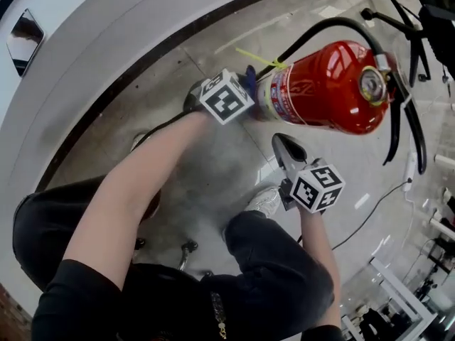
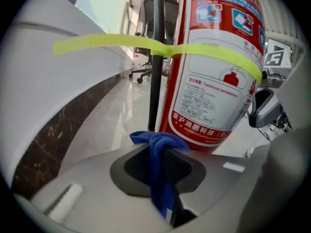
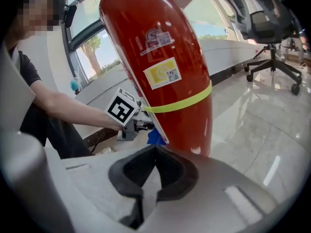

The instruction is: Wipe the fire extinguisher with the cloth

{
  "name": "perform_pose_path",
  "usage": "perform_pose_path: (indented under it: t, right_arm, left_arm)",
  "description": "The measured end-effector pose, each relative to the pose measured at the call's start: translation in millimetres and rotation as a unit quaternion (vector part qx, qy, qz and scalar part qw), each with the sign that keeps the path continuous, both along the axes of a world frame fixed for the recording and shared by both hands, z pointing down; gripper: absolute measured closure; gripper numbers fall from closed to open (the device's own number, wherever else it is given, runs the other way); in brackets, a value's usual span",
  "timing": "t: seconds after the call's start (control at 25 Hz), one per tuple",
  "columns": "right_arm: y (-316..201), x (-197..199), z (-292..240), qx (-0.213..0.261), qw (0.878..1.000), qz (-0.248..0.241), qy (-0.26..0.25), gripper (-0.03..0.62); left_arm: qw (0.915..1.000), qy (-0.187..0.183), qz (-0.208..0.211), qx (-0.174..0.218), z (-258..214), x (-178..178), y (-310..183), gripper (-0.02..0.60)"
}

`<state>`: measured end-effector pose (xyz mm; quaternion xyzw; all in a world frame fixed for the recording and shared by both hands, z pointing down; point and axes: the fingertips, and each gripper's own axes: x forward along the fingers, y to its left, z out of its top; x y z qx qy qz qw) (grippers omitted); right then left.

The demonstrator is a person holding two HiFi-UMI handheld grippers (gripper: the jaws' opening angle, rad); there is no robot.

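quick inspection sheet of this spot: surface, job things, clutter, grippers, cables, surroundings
surface: glossy grey floor
job's things: red fire extinguisher standing, yellow-green band round it; blue cloth at its lower body
clutter: nothing seen
grippers: left gripper shut on the cloth; right gripper shut, empty
cables: black hose on the extinguisher; thin black cable on the floor
surroundings: curved white wall, office chair

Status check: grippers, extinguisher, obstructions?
Left gripper shut on blue cloth, low on fire extinguisher. Right gripper shut, empty, alongside. Yellow band ties hose to it.
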<state>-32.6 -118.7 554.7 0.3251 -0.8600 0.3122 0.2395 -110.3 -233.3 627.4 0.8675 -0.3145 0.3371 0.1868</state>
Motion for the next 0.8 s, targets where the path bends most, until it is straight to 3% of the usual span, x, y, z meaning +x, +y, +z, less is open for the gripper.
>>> perform_pose_path:
  t: [0.16,0.52,0.8]
  right_arm:
    - [0.7,-7.8,7.0,-0.008,1.000,-0.018,0.006,0.591]
    - [-2.3,-2.5,17.9,-0.018,1.000,-0.007,0.004,0.591]
    - [-2.4,-6.0,5.0,-0.003,1.000,-0.005,-0.011,0.591]
  left_arm:
    - [0.9994,0.001,0.033,0.005,6.0,4.6,-16.0,0.532]
    - [0.9995,0.011,0.024,0.014,12.7,9.2,-35.1,0.532]
    - [0.9999,0.003,0.015,-0.007,17.6,-1.5,-2.3,0.534]
